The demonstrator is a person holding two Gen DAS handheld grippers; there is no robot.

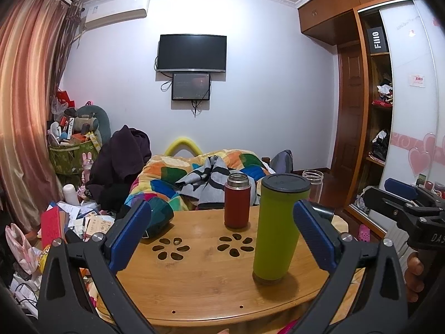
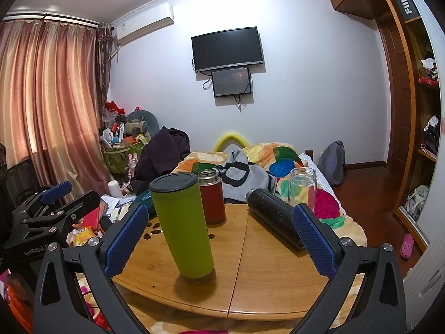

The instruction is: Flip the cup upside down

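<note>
A tall green cup (image 1: 278,228) with a dark lid end on top stands on the bamboo table (image 1: 200,286); it also shows in the right wrist view (image 2: 183,228). My left gripper (image 1: 222,239) is open, empty, just in front of the cup, which stands close to its right finger. My right gripper (image 2: 219,242) is open and empty, with the cup near its left finger. A black bottle (image 2: 274,217) lies on its side on the table by the right finger. Each gripper shows at the edge of the other's view.
A red flask (image 1: 237,203) with an open steel mouth stands behind the green cup. A clear glass jar (image 2: 303,188) stands at the table's far right. A dark teal object (image 1: 157,217) lies at the far left. A bed with a colourful quilt (image 1: 194,172) lies beyond.
</note>
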